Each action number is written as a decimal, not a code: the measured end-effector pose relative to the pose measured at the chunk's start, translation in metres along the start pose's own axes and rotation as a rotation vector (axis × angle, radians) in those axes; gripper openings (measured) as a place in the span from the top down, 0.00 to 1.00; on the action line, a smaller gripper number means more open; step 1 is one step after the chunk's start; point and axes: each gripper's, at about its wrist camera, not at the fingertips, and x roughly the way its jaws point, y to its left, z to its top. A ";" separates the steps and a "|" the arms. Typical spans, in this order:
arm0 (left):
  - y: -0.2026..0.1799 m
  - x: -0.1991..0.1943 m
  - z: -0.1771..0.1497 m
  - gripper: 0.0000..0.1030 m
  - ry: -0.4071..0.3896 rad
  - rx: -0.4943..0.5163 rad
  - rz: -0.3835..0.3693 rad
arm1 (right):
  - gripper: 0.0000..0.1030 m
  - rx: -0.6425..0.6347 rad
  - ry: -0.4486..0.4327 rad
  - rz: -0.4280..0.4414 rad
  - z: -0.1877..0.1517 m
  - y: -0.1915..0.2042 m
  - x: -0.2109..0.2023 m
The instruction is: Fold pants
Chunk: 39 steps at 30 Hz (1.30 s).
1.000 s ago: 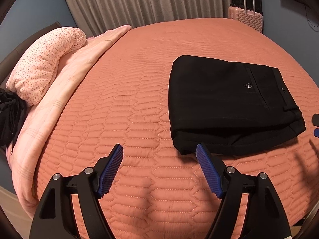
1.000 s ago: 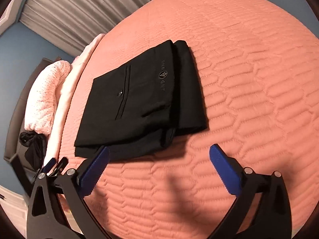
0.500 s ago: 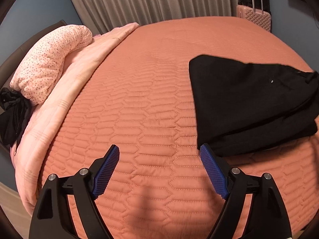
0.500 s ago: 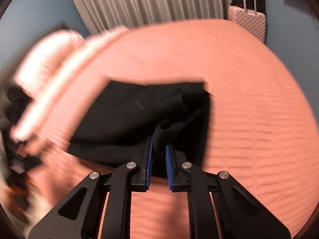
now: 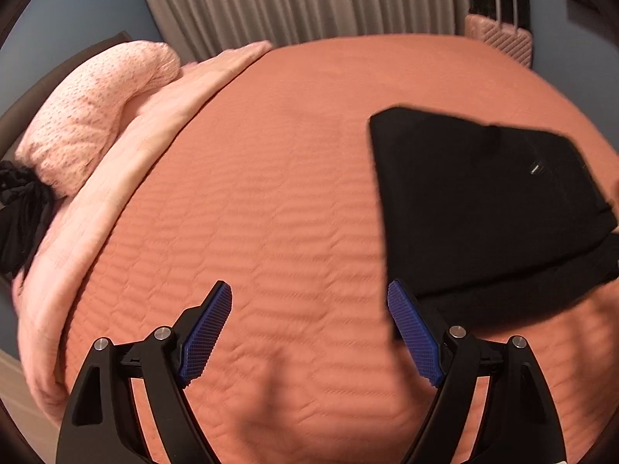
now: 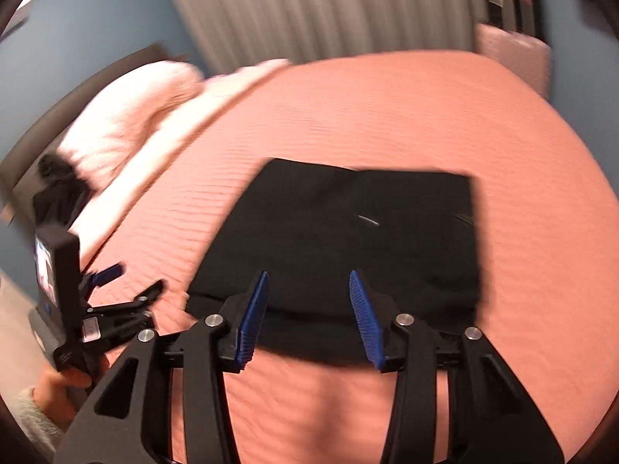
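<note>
Now that my right claw (image 6: 309, 317) has let go of the pants (image 6: 348, 239) and stands partly open, they lie folded on the bed (image 6: 387, 108); my left claw (image 5: 309, 336) hangs wide, empty. Folding looks finished.

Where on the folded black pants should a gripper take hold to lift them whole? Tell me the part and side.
Grip the black pants at the stacked near edge, coming in low from the front of the bed. All layers end there in a thick lip facing the right gripper, whose open fingers already straddle it. The flat top offers nothing to pinch.
</note>
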 end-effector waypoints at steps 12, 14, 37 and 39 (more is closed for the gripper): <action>-0.034 0.040 0.051 0.12 0.002 0.025 -0.062 | 0.58 0.152 -0.046 0.002 0.073 -0.050 0.027; -0.029 0.028 0.084 0.11 -0.070 -0.011 -0.080 | 0.58 0.193 -0.025 -0.022 0.083 -0.063 0.057; -0.065 0.115 0.181 0.07 0.008 0.116 0.076 | 0.93 0.223 0.017 -0.087 0.046 -0.095 0.032; -0.063 0.089 0.173 0.07 -0.014 0.114 0.066 | 0.93 0.161 0.040 -0.097 0.021 -0.075 0.022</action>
